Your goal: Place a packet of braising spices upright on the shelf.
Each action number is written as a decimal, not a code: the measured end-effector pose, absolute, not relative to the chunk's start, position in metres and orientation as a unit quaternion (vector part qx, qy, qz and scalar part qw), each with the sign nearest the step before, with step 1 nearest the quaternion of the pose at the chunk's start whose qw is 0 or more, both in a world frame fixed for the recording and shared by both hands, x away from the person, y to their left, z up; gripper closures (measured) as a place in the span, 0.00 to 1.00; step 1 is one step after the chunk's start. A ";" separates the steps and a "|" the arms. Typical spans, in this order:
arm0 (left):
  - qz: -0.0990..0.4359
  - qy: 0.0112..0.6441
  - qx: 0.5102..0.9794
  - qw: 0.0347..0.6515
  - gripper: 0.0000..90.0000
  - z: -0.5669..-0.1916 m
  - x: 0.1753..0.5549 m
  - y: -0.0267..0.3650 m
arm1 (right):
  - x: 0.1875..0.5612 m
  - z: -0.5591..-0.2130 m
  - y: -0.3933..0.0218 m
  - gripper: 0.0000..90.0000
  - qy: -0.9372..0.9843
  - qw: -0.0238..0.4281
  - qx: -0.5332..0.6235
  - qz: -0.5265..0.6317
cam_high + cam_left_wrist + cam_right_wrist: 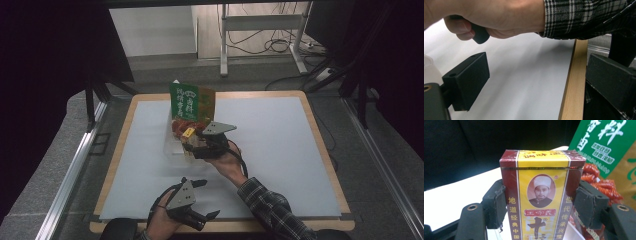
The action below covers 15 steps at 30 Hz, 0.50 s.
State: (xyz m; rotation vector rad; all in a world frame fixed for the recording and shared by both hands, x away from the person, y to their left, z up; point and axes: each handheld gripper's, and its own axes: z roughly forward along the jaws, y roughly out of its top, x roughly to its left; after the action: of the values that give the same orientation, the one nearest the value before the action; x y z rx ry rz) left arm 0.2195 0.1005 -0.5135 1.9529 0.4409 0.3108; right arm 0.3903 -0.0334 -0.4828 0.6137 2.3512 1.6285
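The right gripper (192, 144) sits near the middle of the table (280, 150), just left of centre, carried by the person's right hand (227, 162), whose plaid sleeve (267, 205) runs in from the near edge. In the right gripper view its two black jaws are clamped on the long sides of a small yellow and maroon box (541, 195), one pad pressed flat against each side; the box stands upright between them, its printed front with a portrait and Chinese characters facing the camera. In the high view the same box appears as a small yellow patch at the gripper's tip, directly over a clear plastic container (172, 142) that rests on the table's pale sheet. Whether the box touches the container's contents cannot be determined. Inside that container, at its far end, stands a green and orange packet (192, 102) with white lettering, upright, and just in front of it lies a red-filled bag (185, 125); in the right gripper view both show immediately behind and to the right of the held box. The left gripper (202, 200) lies at the near edge of the table, left of the right forearm and well apart from the container, held in the left hand (162, 220). Its jaws stand wide apart with nothing between them; the left gripper view looks across bare sheet and the table's wooden edge strip (574, 82).
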 end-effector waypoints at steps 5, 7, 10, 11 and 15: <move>0.130 0.184 0.819 0.528 0.05 -0.514 0.220 0.100 | 0.387 -0.490 -0.034 0.36 0.802 0.115 0.210 0.547; 0.130 0.184 0.819 0.528 0.05 -0.514 0.219 0.100 | 0.388 -0.493 -0.035 0.36 0.806 0.111 0.214 0.540; 0.131 0.184 0.819 0.528 0.05 -0.514 0.220 0.100 | 0.387 -0.498 -0.035 0.36 0.809 0.111 0.217 0.535; 0.131 0.184 0.819 0.528 0.05 -0.514 0.220 0.100 | 0.388 -0.498 -0.036 0.36 0.810 0.108 0.217 0.534; 0.131 0.185 0.818 0.529 0.05 -0.514 0.220 0.100 | 0.388 -0.496 -0.034 0.36 0.814 0.110 0.217 0.527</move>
State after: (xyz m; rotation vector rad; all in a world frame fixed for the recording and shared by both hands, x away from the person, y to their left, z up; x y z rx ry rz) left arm 0.2197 0.1001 -0.5138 1.9536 0.4416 0.3123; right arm 0.3880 -0.0344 -0.4958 0.6384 2.3928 1.5475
